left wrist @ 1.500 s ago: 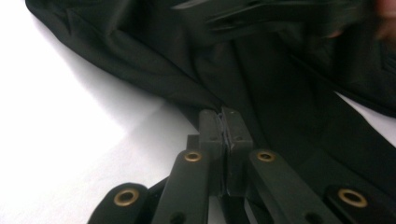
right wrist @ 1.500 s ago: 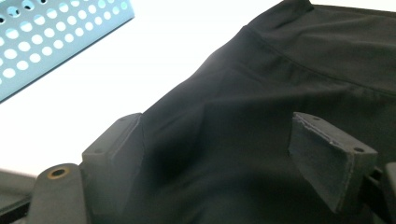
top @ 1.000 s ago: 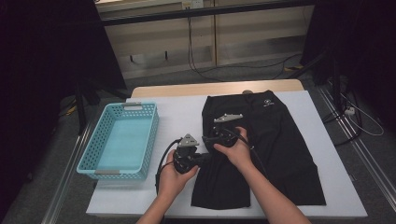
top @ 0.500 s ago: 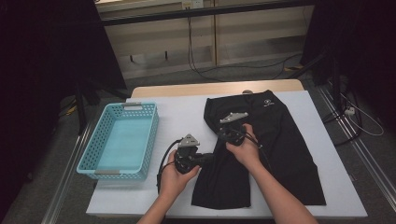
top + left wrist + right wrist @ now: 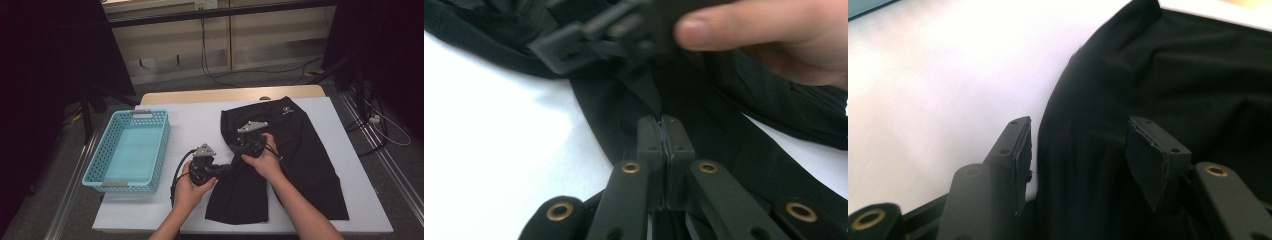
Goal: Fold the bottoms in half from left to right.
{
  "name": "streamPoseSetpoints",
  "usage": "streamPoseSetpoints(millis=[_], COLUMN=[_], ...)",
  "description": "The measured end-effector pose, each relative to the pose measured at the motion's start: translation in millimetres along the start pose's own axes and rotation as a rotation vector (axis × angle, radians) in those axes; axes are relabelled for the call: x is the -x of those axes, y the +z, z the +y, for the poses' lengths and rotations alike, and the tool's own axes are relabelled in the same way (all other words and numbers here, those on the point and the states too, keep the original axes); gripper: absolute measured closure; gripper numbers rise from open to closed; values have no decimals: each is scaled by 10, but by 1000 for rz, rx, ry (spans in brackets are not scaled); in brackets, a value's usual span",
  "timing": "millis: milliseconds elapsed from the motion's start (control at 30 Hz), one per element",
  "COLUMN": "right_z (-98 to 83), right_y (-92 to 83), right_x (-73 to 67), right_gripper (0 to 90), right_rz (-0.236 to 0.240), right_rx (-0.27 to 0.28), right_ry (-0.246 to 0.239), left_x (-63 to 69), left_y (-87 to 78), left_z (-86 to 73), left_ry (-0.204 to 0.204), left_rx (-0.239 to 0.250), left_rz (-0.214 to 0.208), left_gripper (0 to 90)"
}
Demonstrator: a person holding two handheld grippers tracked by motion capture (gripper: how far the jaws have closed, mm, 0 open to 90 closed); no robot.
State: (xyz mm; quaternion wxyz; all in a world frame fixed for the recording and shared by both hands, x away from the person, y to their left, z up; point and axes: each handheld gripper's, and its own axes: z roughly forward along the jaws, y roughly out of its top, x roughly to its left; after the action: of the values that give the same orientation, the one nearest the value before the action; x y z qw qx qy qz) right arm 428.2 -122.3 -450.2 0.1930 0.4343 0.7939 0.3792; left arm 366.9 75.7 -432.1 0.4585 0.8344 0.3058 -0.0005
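Right gripper (image 5: 239,146) shifted up the black shorts' (image 5: 305,165) left edge, fingers reopening.

Basket to the left, garment to the right, both grippers between them on the tabletop (image 5: 200,125).

The basket (image 5: 129,150) sits on the left part of the tabletop, near its left edge, apart from the garment (image 5: 300,160), which lies spread over the middle and right part and reaches from the far edge almost to the near edge. The left gripper (image 5: 220,170) lies between the basket and the garment, at the garment's left edge, jaws pointing right and closed on a fold of the cloth. The right gripper (image 5: 239,145) is just behind and to the right of it, over the garment's left part, with cloth between its parted jaws, which have just been opening.
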Motion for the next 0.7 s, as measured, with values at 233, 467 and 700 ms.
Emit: streamPoseSetpoints(millis=[233, 467, 700], right_z=[89, 127, 263], right_y=[307, 214, -185], right_x=[-64, 108, 375], right_gripper=[522, 886, 886], right_rz=[9, -8, -20], right_rx=[-52, -2, 65], right_ry=[-24, 61, 106], left_x=[-12, 5, 132], left_y=[-11, -55, -77], left_z=[-17, 29, 233], left_ry=[-3, 1, 14], left_rx=[-5, 25, 76], left_rz=[-1, -10, -62], left_gripper=[889, 889, 889])
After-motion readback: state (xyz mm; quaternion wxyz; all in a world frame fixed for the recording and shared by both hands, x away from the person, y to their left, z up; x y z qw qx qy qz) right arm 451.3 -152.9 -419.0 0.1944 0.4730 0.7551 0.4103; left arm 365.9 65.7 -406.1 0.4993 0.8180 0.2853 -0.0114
